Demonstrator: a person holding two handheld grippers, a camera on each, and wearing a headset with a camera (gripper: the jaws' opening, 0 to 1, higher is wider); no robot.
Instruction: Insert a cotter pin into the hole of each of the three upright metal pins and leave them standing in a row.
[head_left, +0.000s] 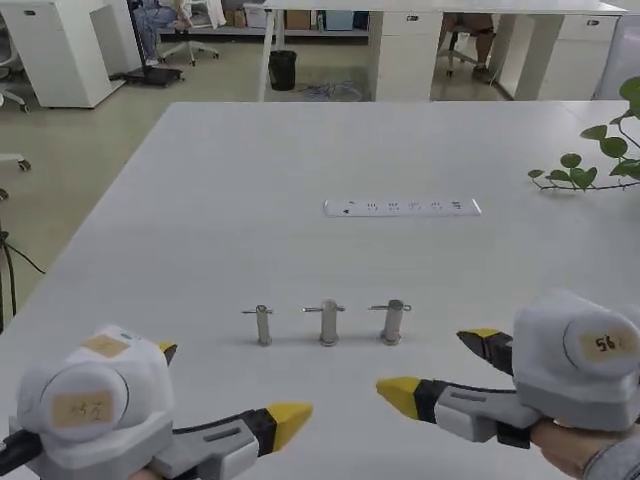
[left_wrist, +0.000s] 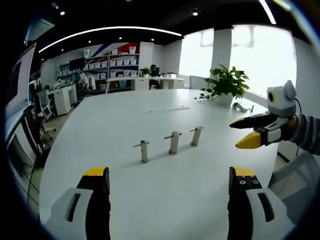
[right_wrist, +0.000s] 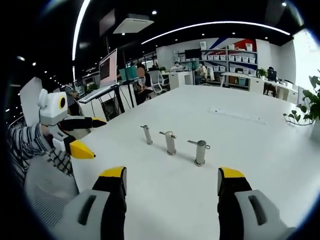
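Three metal pins (head_left: 328, 323) ahead of left gripper (head_left: 232, 382) and right gripper (head_left: 430, 365), fingers (head_left: 290, 418) released.

The left gripper (head_left: 228, 385) and right gripper (head_left: 437, 367) have rounded white-grey housings and grey jaws with black sections and yellow tips. Tan stickers (head_left: 82, 408) with faint writing mark the left housing; the right's sticker (head_left: 608, 343) reads 56. A black cable (head_left: 14, 452) leaves the left one. The sleeve (left_wrist: 307, 136) is striped dark and pale

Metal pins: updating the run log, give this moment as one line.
metal pins: three upright, rowed, cotter pins in; left gripper: open, empty; right gripper: open, empty
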